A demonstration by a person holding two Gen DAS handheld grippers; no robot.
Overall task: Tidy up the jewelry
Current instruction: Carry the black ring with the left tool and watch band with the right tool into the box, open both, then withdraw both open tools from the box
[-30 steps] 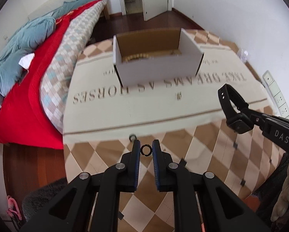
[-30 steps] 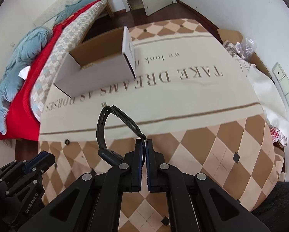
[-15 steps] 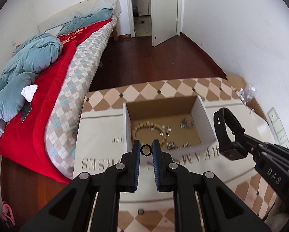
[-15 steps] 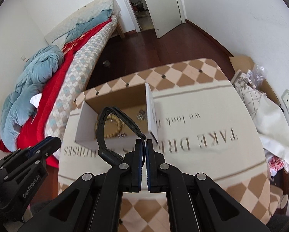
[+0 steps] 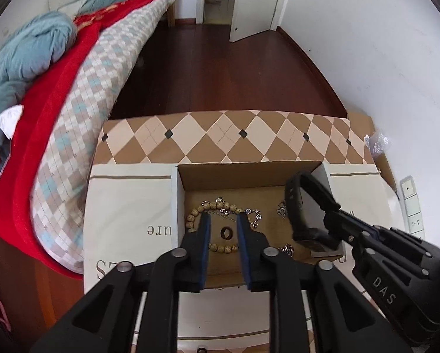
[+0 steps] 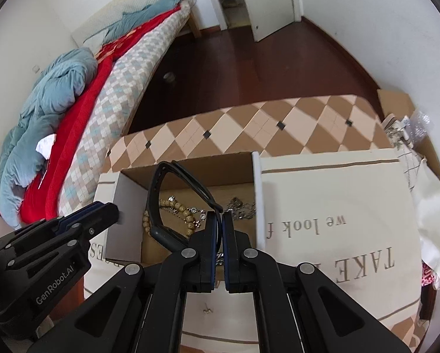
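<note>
An open cardboard box [image 5: 249, 173] stands on the table and holds a wooden bead bracelet [image 5: 217, 206] and silver chains [image 5: 253, 214]. My left gripper [image 5: 222, 226] is open above the box; a small dark ring [image 5: 226, 233] shows between its fingers, free of them, over the box floor. My right gripper [image 6: 221, 220] is shut on a black watch band [image 6: 161, 206] and holds it over the box [image 6: 190, 164]. The band also shows in the left wrist view [image 5: 296, 206].
The table carries a cream cloth with lettering [image 6: 331, 223] over a checked cover [image 5: 226, 135]. A small earring [image 6: 208, 311] lies on the cloth near me. A bed [image 5: 73, 94] stands at the left. Bags [image 6: 411, 135] sit at the right.
Both grippers have moved forward over the box. My left gripper has opened and the ring has left its fingers. The right still holds the band.
</note>
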